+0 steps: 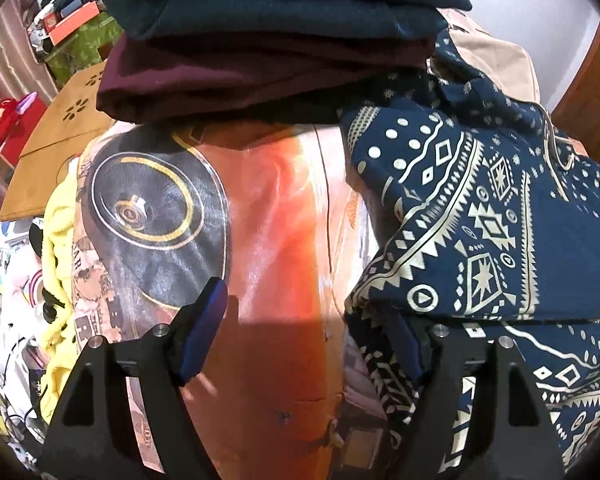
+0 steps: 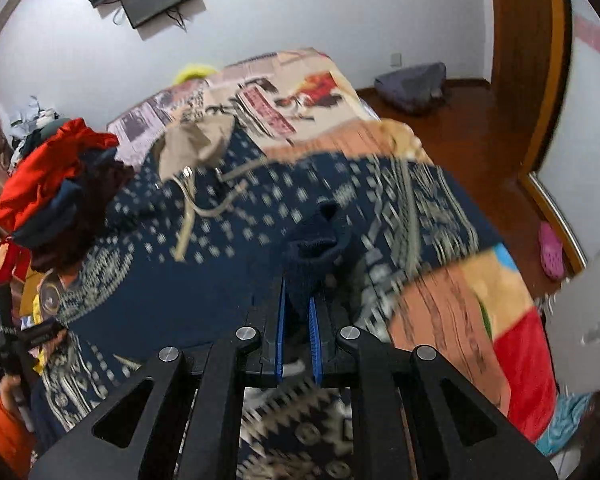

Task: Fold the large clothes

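The navy patterned garment [image 2: 204,240] lies spread over the bed and fills the middle of the right wrist view; in the left wrist view it covers the right half of the frame, folded over itself. It has cream geometric prints, a beige hood lining [image 2: 192,144] and drawstrings. The right gripper [image 2: 298,320], at the lower centre of its frame, is clenched on a dark ribbed cuff [image 2: 314,240] of this garment, which stands up between the blue pads. The left gripper [image 1: 300,344] is released, its jaws wide with nothing between them, over the printed bedspread [image 1: 276,208]; its right finger [image 1: 404,348] is just beside the garment's edge, and I cannot tell if it touches.

At the top of the left view is a stack of folded clothes [image 1: 268,40], teal on maroon. In the right view the same stack is at the left, with a red piece [image 2: 48,172] on top. No container with contents can be made out clearly; the upper left of the left view shows only blurred clutter.
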The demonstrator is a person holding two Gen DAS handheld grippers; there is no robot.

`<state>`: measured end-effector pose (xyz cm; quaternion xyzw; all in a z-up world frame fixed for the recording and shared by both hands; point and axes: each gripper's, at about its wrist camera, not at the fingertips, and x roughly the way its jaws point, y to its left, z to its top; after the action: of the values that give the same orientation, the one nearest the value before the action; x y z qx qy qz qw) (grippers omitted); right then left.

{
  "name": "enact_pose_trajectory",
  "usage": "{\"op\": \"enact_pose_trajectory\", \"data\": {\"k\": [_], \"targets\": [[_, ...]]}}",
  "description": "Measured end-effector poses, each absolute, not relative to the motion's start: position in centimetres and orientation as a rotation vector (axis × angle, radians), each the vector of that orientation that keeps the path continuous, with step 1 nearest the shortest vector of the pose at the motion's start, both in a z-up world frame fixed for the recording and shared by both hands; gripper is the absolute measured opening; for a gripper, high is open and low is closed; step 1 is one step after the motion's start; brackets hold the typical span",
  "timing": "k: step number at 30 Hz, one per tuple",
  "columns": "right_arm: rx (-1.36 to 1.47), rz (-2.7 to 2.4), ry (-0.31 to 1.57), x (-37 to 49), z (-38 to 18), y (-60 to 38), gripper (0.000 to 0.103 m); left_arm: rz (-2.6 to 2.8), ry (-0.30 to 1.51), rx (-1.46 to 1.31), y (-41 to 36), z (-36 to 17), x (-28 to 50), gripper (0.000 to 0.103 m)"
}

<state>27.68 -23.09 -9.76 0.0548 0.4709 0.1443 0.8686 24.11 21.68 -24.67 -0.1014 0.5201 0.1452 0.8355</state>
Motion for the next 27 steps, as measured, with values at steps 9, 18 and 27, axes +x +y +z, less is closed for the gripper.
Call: {"op": "enact_pose_trajectory", "data": {"k": [9,18,27], "targets": [[0.093,0.293,1.022,26.2,-10.5,-23.8,0.014,0.225,1.111,-0.123,19.3,-21.8,22.1,0.075],[0.062,0.293,0.956,25.9,-7.7,-24.9,0.014,0.117,0.962,-0.043,15.3,-15.0,21.1,0.075],[0.015,0.185,0.801,27.9,-4.3,-27.7,0.068,0.051,0.790,-0.042,11.2,-9.8,25.0,0.077]]}}
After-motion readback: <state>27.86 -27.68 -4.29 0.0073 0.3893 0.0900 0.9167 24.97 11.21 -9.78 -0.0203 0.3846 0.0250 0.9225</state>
